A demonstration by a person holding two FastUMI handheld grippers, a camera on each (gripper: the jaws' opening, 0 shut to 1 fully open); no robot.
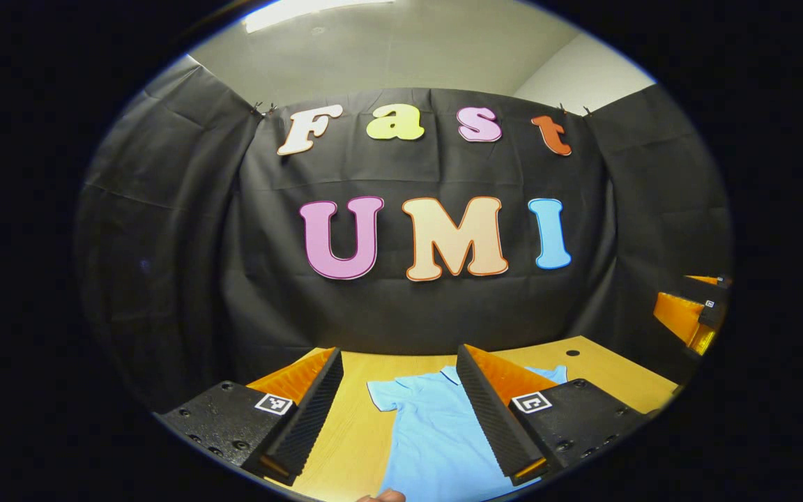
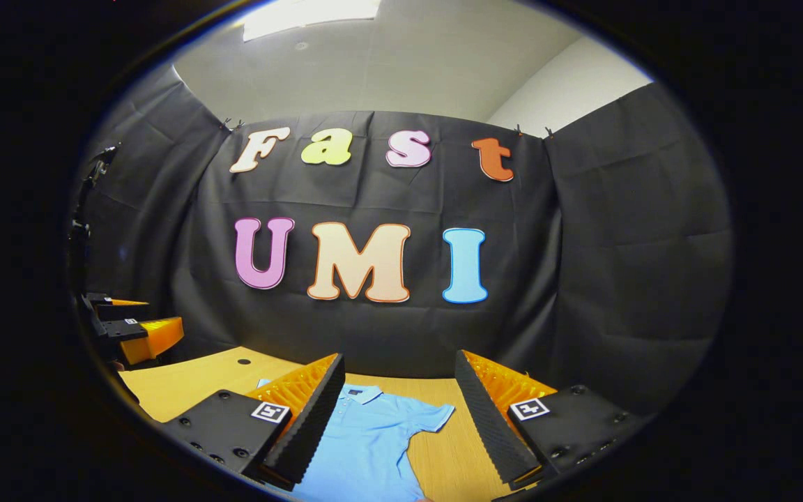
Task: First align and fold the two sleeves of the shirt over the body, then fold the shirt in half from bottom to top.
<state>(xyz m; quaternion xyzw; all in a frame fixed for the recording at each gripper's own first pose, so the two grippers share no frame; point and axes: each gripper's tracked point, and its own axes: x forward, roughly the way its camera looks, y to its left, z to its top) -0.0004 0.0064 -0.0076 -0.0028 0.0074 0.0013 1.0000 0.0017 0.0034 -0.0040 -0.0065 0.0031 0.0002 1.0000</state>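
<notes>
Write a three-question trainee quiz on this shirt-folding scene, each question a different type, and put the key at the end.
1. True or false: the left gripper is clamped on the shirt.
2. Multiple choice: how do the shirt's sleeves lie? A) both folded over the body; B) spread out to the sides; C) one folded, one spread.
3. Short answer: what does the shirt lie on?

Key
1. False. Its jaws stand open above the shirt, and the right gripper is open too.
2. B. The left gripper view shows one sleeve spread out, the right gripper view the other sleeve; no fold is made yet.
3. A wooden table.
</notes>
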